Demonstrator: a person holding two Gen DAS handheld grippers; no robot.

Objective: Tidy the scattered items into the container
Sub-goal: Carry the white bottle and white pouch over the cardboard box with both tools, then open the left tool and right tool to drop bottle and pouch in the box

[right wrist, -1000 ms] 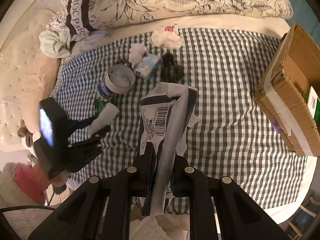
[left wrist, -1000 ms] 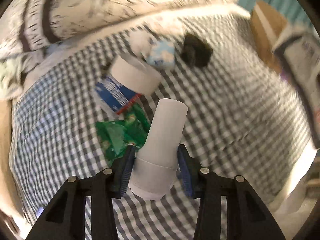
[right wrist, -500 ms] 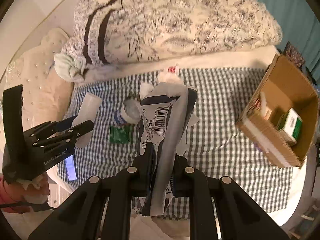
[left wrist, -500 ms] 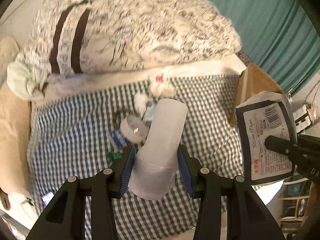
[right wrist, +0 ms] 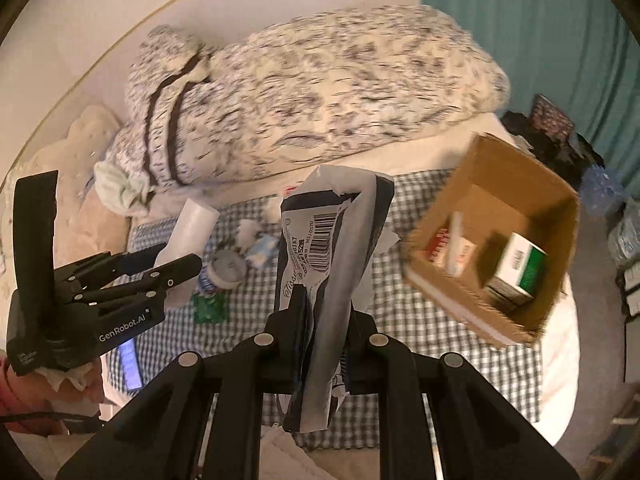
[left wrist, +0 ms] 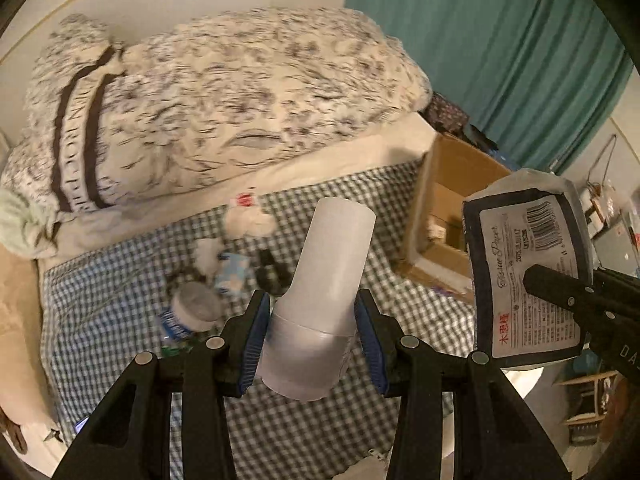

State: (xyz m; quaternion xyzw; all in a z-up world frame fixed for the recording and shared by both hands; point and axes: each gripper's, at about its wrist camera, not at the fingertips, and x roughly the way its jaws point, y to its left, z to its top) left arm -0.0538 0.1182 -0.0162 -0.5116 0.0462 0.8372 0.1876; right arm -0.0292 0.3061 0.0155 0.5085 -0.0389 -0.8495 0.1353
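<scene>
Left gripper: clamped on a white paper cup, blue pads pressing both sides of its wide end; the cup's long axis runs up the middle of the left view, slightly tilted to the right.

Right gripper: clenched on a tissue pack, a dark, crumpled wrapper with a barcode; its long axis runs up the centre of the right view.

Cardboard box: open-topped, at the right of the right view, resting on the checked bedsheet; a green-and-white carton and other packets already lie inside.

Key relation: the box lies to the right of and beyond both grippers. In the left view the box sits right of centre, with the tissue pack partly in front of it (so the right gripper appears to be the nearer one).

Likely next move: swing the tissue pack rightward over the box opening, then release; the cup would follow.

Left on the sheet: a small tub, a green wrapper, a blue-and-white packet and white scraps, all left of the tissue pack, well apart from the box.

Risk: the limp pack may catch on the box rim.
</scene>
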